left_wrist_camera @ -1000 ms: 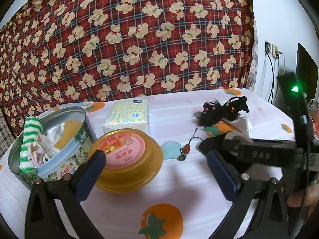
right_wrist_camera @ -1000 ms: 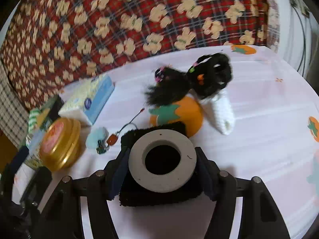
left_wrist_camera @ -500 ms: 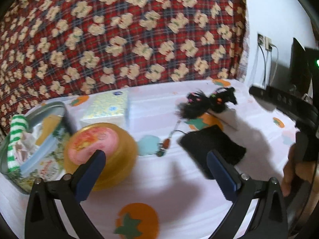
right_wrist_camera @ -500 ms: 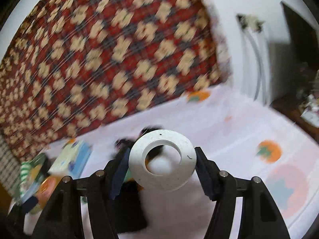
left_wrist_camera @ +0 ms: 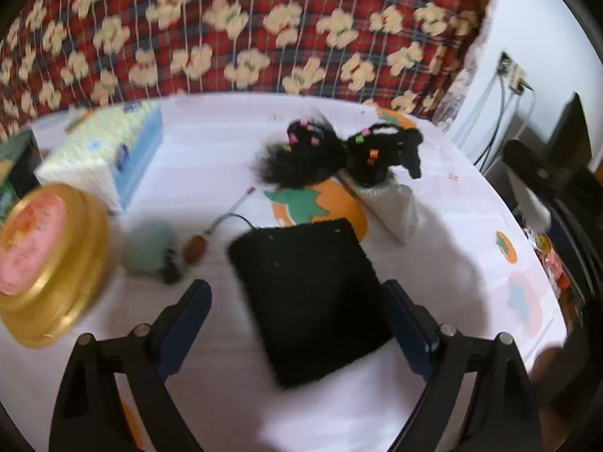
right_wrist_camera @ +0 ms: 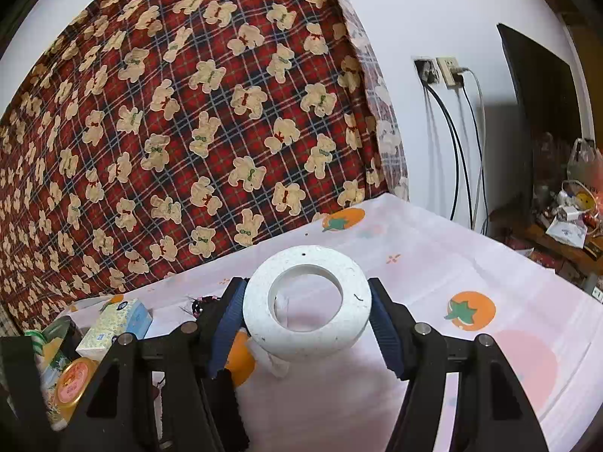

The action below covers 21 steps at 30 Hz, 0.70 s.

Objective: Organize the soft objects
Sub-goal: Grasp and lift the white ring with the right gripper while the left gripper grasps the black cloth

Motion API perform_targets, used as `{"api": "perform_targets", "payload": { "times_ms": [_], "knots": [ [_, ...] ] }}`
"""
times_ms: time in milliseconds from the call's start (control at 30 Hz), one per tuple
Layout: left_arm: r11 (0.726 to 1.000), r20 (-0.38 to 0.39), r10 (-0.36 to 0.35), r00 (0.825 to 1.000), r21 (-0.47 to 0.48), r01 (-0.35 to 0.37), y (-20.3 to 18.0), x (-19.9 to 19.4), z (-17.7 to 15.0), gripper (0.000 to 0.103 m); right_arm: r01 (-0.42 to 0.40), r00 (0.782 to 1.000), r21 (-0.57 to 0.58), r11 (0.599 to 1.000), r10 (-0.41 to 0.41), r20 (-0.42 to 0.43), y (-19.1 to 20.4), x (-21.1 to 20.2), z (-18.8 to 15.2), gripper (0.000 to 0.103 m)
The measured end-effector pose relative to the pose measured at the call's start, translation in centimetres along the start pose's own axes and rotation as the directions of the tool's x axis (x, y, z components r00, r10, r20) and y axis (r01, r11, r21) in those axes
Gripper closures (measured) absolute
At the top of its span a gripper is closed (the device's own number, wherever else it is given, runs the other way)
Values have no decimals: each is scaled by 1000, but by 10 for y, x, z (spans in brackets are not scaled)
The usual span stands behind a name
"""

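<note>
Tablecloth (left_wrist_camera: 211, 173) carries a black square pad (left_wrist_camera: 309, 301), lying flat between the fingers of our left gripper (left_wrist_camera: 297, 324), whose jaws stand wide and have just been closing. At twelve o'clock our right gripper (right_wrist_camera: 305, 320) clamps a white ring (right_wrist_camera: 307, 303), raised off the table.

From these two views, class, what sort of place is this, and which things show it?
Probably a room in a home: a table under a fruit-print cloth, a teddy-bear plaid cloth hung behind it, wall sockets with cables beside a dark screen, and a cluttered side shelf.
</note>
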<state>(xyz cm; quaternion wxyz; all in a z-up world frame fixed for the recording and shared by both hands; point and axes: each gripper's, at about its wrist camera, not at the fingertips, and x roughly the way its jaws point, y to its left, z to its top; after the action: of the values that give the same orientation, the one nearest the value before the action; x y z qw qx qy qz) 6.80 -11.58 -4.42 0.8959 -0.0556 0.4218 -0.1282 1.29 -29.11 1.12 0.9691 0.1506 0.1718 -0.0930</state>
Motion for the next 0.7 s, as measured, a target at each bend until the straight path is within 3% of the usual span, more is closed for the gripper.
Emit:
{"api": "perform_targets", "payload": {
  "times_ms": [133, 300, 400, 467, 700],
  "knots": [
    [1000, -32, 18, 999, -13, -18, -14, 13, 7, 9, -13, 1000, 23, 1000, 13, -10, -5, 1, 0, 37],
    [991, -68, 117, 991, 65, -113, -33, 24, 10, 5, -19, 1000, 40, 999, 19, -1, -9, -1, 1, 37],
    [992, -69, 112, 991, 70, -107, -33, 25, 10, 6, -25, 999, 50, 998, 26, -22, -11, 2, 0, 37],
    [994, -59, 94, 994, 52, -91, -31, 22, 11, 10, -28, 999, 56, 998, 30, -29, -13, 3, -1, 37],
    [1000, -20, -20, 1000, -11, 20, -16, 16, 12, 48, -28, 999, 66, 997, 30, -30, -15, 3, -1, 37]
  ]
}}
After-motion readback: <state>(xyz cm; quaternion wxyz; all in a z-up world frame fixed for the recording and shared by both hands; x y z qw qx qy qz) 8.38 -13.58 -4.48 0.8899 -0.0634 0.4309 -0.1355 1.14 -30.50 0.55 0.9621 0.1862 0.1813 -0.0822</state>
